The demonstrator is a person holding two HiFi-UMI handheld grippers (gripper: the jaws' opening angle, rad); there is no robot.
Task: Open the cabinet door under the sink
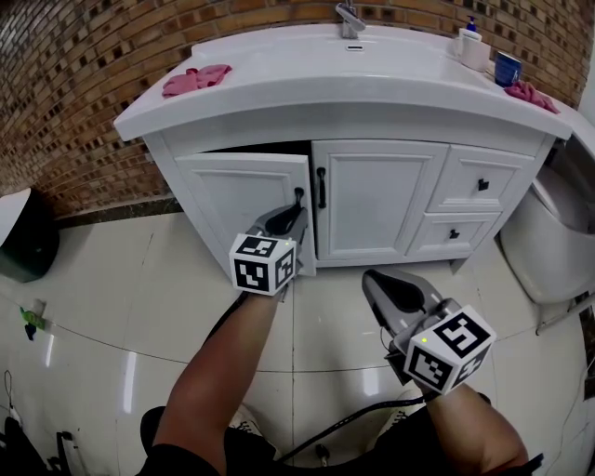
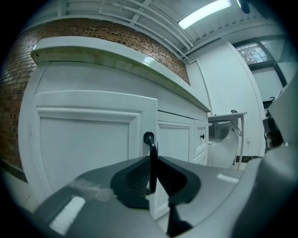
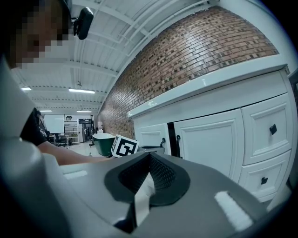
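The white vanity (image 1: 372, 112) has two doors under the sink. The left door (image 1: 237, 191) stands slightly ajar, with a dark gap along its top edge. My left gripper (image 1: 290, 218) is shut on that door's black vertical handle (image 1: 297, 197). In the left gripper view the handle (image 2: 150, 144) runs down between the pads, where the gripper (image 2: 152, 179) pinches it. The right door (image 1: 376, 195) is closed, its black handle (image 1: 322, 187) free. My right gripper (image 1: 383, 284) hangs lower, in front of the right door, shut (image 3: 149, 160) and holding nothing.
Two drawers (image 1: 479, 186) sit right of the doors, and a white toilet (image 1: 548, 232) stands beyond them. Pink cloths (image 1: 195, 79), a faucet (image 1: 349, 19), a soap bottle (image 1: 471, 42) and a blue cup (image 1: 507, 67) are on the counter. A dark bin (image 1: 23, 232) stands at the left.
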